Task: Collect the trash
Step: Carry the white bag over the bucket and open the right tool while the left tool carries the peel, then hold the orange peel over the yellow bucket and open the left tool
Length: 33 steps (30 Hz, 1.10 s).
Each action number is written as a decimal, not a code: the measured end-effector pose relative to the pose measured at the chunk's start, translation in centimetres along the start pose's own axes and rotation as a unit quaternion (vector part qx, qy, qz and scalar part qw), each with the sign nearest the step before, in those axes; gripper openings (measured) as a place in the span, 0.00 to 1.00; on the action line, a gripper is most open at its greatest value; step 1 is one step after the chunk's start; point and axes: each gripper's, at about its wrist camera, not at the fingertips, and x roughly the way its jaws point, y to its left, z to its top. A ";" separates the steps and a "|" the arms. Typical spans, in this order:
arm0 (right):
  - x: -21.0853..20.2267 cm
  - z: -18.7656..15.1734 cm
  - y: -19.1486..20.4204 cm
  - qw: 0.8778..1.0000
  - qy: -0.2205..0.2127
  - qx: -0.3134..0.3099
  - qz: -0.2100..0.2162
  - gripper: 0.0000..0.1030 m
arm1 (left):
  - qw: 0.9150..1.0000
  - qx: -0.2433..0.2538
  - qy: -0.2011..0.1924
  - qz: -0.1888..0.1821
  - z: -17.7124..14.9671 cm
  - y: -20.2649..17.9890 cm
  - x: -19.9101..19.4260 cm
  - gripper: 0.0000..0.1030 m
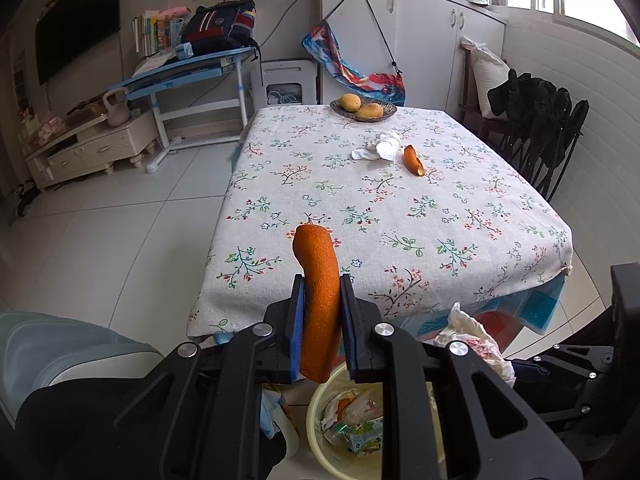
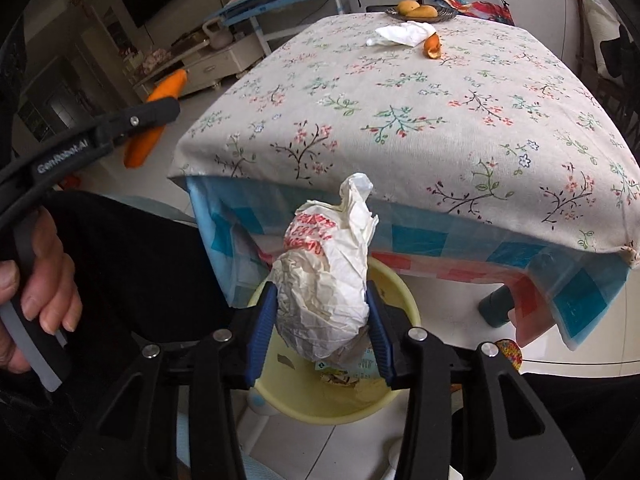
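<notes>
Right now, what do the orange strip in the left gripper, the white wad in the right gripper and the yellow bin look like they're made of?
Orange strip: likely citrus peel, matte with a pebbled, pitted skin.
White wad: probably thin paper or plastic wrapper, finely crinkled, with red print; cannot tell which.
Yellow bin: apparently moulded plastic, with a smooth, slightly glossy rim.
</notes>
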 end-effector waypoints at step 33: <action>-8.4 0.4 -7.1 0.959 -0.209 0.172 -0.082 0.76 | 0.990 0.123 0.047 -0.045 -3.1 -5.2 1.4 0.16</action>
